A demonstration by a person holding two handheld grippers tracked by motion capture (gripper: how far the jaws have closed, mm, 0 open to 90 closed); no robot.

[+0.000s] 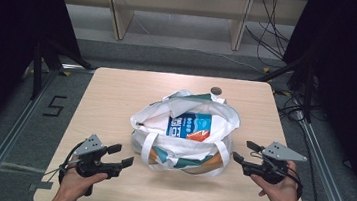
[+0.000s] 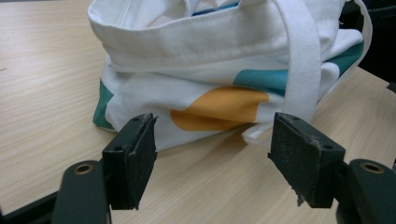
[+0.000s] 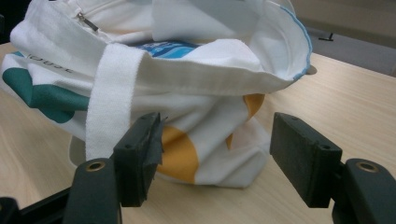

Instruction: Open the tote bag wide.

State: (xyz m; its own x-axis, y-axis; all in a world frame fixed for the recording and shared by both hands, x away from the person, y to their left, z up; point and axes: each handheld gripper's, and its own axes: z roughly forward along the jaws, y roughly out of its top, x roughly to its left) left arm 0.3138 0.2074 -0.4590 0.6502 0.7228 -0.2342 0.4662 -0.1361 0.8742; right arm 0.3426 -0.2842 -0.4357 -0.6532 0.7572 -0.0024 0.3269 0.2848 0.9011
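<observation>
- High view: we find the bag (image 1: 183, 133) at the middle of the table (image 1: 116, 99), mouth open, with a blue packet (image 1: 190, 126) lying inside.
- The left gripper (image 1: 123, 156) sits near the bag's left front corner, jaws spread wide and holding nothing; the right gripper (image 1: 245, 152) sits just off its right side, likewise wide open and empty.
- In the left gripper view the strap (image 2: 301, 56) hangs down the bag's face close to one jaw; in the right gripper view a strap (image 3: 109, 93) runs down just behind one jaw.
- In our judgement the step in hand is taking hold of the bag by both sides. We advise closing each gripper on the hemmed rim or a strap, not on loose cloth, and moving both together so that the packet stays level.
- The slack straps could snag a jaw.
- Around: a round grommet (image 1: 216, 90) at the table's far edge, well apart; cables (image 1: 269, 34) on the floor beyond.
</observation>
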